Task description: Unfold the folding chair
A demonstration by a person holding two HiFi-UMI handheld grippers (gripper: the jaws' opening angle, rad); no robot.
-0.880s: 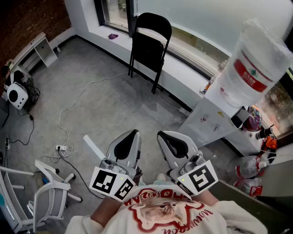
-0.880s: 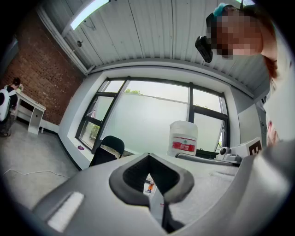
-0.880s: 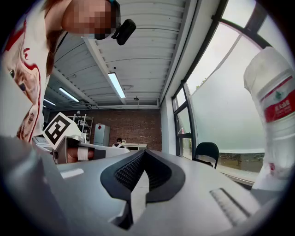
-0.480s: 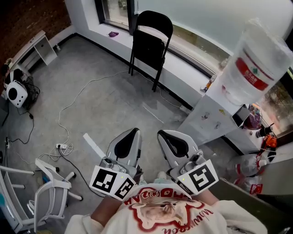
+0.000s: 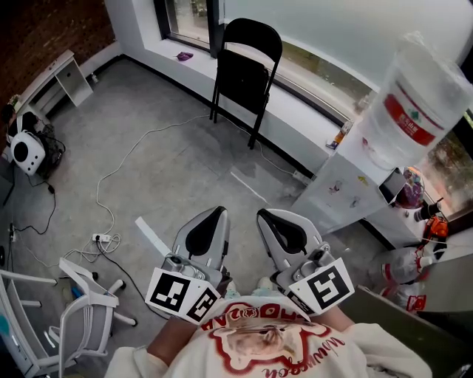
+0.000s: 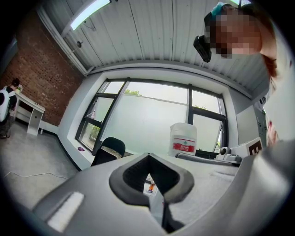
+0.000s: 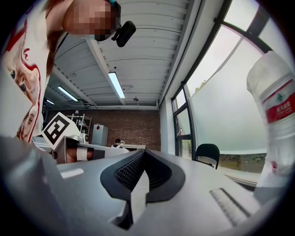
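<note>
ahead, folded chair (image 5: 244,70) by window (image 5: 185,18); cable (image 5: 151,135) on floor (image 5: 177,184) between; water dispenser (image 5: 336,193) right; left gripper (image 5: 213,215), right gripper (image 5: 266,218) closed, empty.

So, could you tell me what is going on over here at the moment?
A person holds a tool in each hand, close to the body. The left tool and the right tool are both shut and empty. The black folding chair stands folded against the window ledge across the room, untouched, left of the water dispenser. Unfolding has not begun.
</note>
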